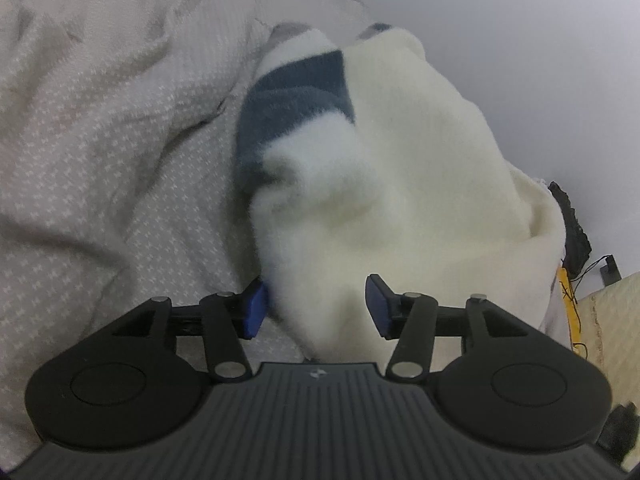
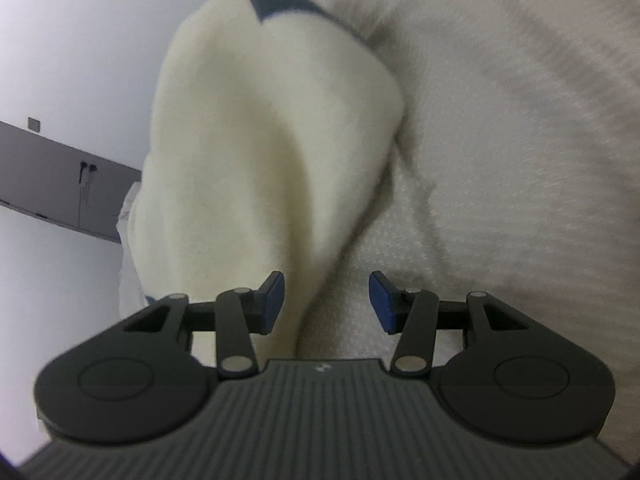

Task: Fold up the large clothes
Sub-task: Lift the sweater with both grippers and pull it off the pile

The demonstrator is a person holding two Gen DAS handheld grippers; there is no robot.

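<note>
1. Your left gripper [image 1: 316, 306] has its jaws apart, straddling the near end of the fleece garment [image 1: 384, 184]. No grip yet; fabric sits between the blue pads [image 1: 256, 310], likely lined up for a pinch.
2. Your right gripper [image 2: 326, 302] is also spread. The garment's cream edge runs beside its left-hand pad; nothing is clamped.
3. The garment lies bunched on the patterned bedspread [image 1: 100, 152], navy stripe [image 1: 296, 92] at its far end, near the wall [image 1: 520, 60].
4. Judgement: fold not yet started.
</note>
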